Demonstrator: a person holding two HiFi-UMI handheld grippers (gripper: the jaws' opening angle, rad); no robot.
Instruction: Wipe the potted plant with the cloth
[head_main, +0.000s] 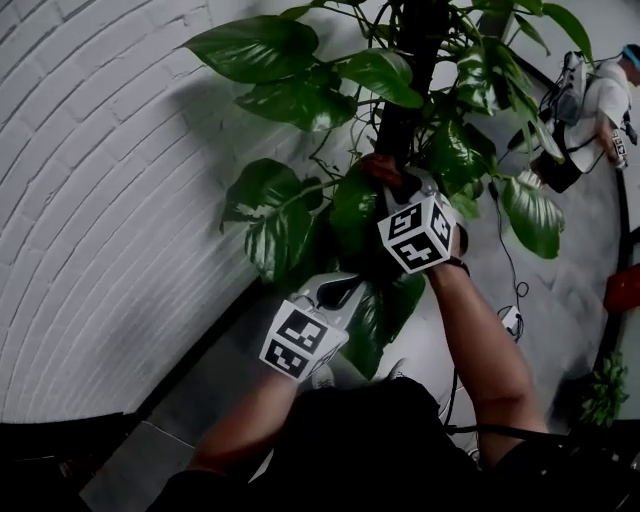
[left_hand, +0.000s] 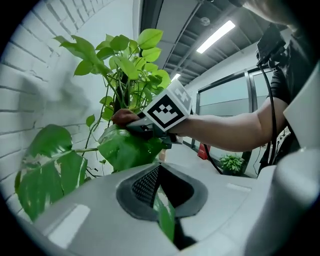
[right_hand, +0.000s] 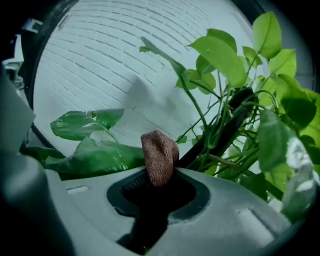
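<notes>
The potted plant (head_main: 385, 75) has big green leaves around a dark centre pole (head_main: 410, 70) next to a white brick wall. My right gripper (head_main: 395, 185) is shut on a reddish-brown cloth (head_main: 380, 168), which touches a leaf (head_main: 352, 205) by the pole. In the right gripper view the cloth (right_hand: 159, 157) sticks up from the right gripper (right_hand: 159, 182). My left gripper (head_main: 335, 292) sits lower and nearer, shut on a leaf (head_main: 375, 320). In the left gripper view that leaf's edge (left_hand: 164, 216) is pinched in the left gripper (left_hand: 160, 187), and the cloth (left_hand: 122, 117) rests on a broad leaf (left_hand: 127, 149).
The white brick wall (head_main: 100, 200) fills the left. A person (head_main: 595, 105) stands far off at the upper right. Cables (head_main: 515, 290) run over the grey floor, with a small plant (head_main: 603, 390) and a red object (head_main: 622, 290) at the right edge.
</notes>
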